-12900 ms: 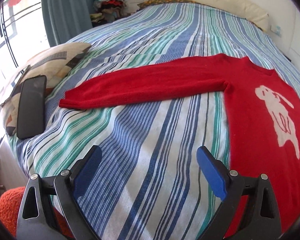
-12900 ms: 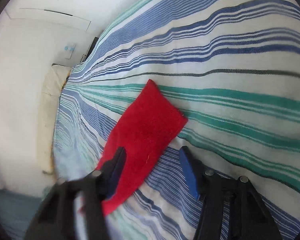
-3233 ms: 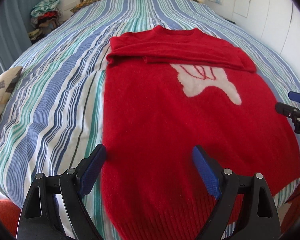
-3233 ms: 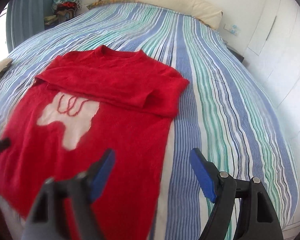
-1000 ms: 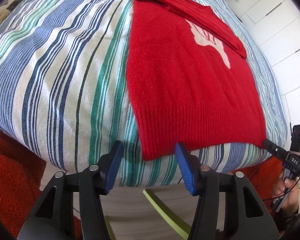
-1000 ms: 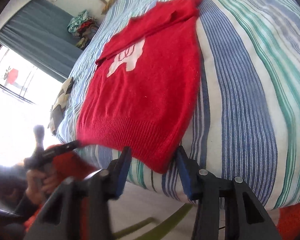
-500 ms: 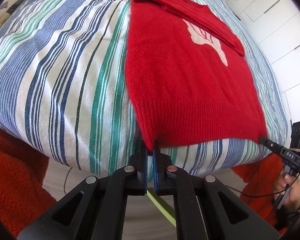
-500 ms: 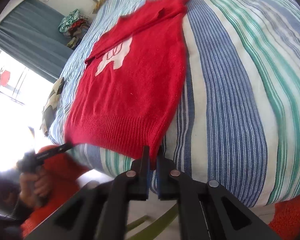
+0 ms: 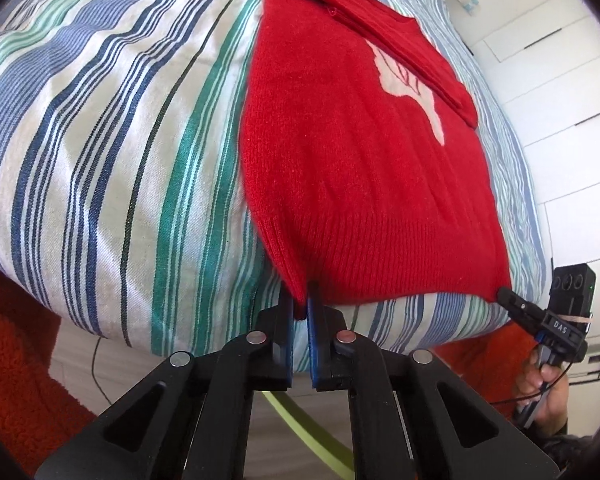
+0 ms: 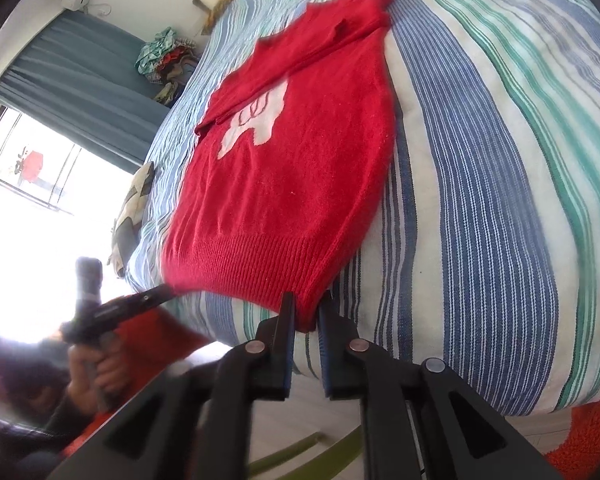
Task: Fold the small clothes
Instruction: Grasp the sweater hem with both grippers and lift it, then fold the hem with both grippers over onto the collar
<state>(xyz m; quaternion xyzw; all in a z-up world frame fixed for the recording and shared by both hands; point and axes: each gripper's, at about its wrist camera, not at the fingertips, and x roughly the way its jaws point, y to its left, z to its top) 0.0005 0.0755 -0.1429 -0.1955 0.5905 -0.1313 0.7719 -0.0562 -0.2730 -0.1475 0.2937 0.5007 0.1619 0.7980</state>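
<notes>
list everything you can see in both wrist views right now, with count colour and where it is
sweater: 1, red with a white motif, flat on the bed, sleeves folded across the chest, hem at the near edge
bedspread: 1, blue, green and white stripes, covering the bed
cushion: 1, patterned beige and dark, far side of the bed by the window
pile of clothes: 1, mixed colours, beyond the head of the bed
curtain: 1, grey-blue, beside the window
rug: 1, orange, on the floor beside the bed
left gripper: 1, black with blue pads, shut on the sweater's left hem corner
right gripper: 1, black with blue pads, shut on the right hem corner
</notes>
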